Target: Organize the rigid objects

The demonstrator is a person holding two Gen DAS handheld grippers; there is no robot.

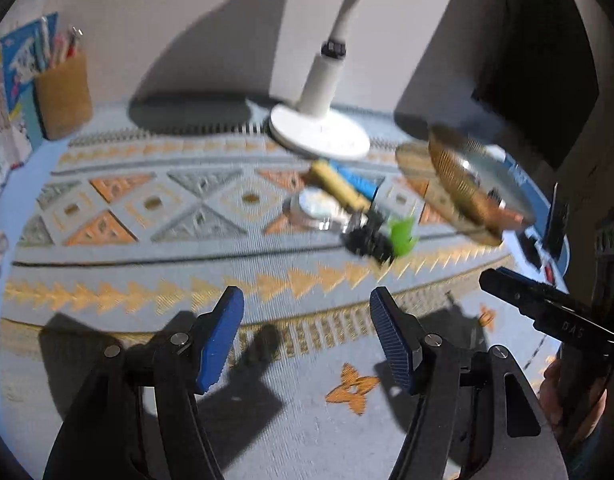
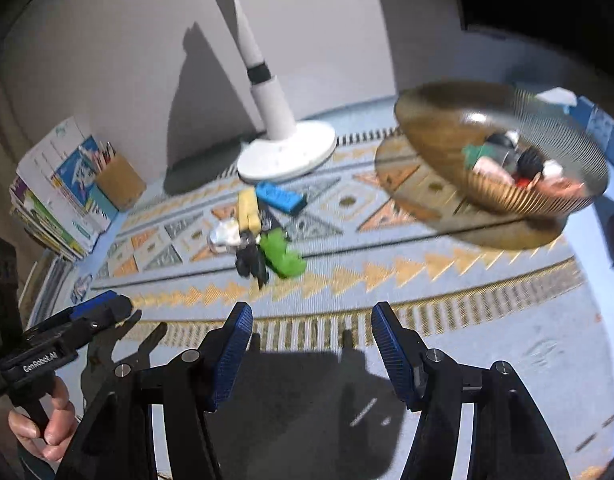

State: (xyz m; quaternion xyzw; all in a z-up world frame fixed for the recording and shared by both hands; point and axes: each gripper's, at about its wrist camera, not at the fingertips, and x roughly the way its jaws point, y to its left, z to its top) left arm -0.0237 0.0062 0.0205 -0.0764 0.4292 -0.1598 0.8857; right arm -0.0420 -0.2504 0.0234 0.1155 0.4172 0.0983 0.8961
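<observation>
The left gripper (image 1: 306, 338) is wide open and holds nothing. The right gripper (image 2: 311, 354) is wide open too, with nothing between its fingers. Both hang over the near edge of the bench (image 1: 155, 360), which has a patterned cloth (image 2: 427, 280) on it.

A little pile of toys (image 2: 259, 236) lies ahead of both grippers, near the middle of the bench and well apart from them. In the pile are a blue block (image 2: 281, 197), a yellow block (image 2: 248, 210), a shiny round thing (image 2: 223, 236), a black thing (image 2: 251, 262) and a green thing (image 2: 283, 256). They are blurry, so I cannot tell just what they are. The pile lies just in front of the white lamp base (image 2: 287, 152).

A basket (image 2: 503, 152) stands toward the right back corner of the bench. The right view looks down into it and shows some small things (image 2: 519, 164) inside. The left view mostly shows its outer wall (image 1: 467, 188).

The left view shows the tip of the right gripper by the right edge. The right view shows the left gripper and the hand (image 2: 47, 420) that holds it. Books (image 2: 55, 196) and a pencil cup (image 2: 121, 184) stand at the left back corner.
</observation>
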